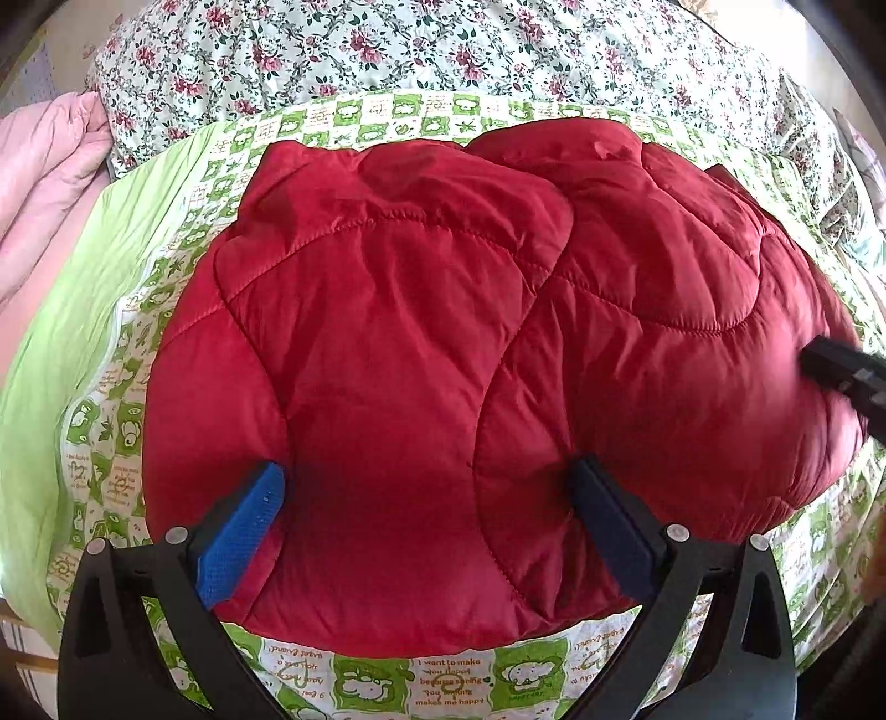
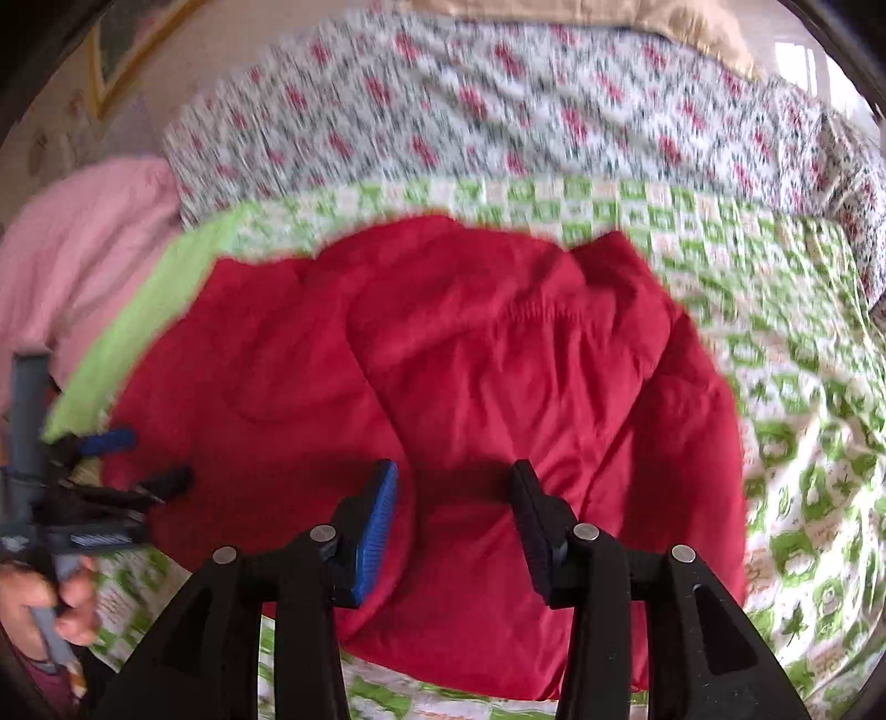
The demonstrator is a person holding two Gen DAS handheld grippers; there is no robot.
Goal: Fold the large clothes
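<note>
Presently: red padded jacket, soft, puffy, probably slippery | grip hem edge | left gripper wide, empty | right gripper part-open, empty

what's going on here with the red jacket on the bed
A person is folding a red puffer jacket on a green patterned sheet, with a two-finger gripper in each hand. The jacket lies bundled into a compact shape. The left gripper hangs wide open over its near edge, holding nothing. The right gripper is also open above the jacket, nothing clamped. A floral quilt lies behind.
</note>
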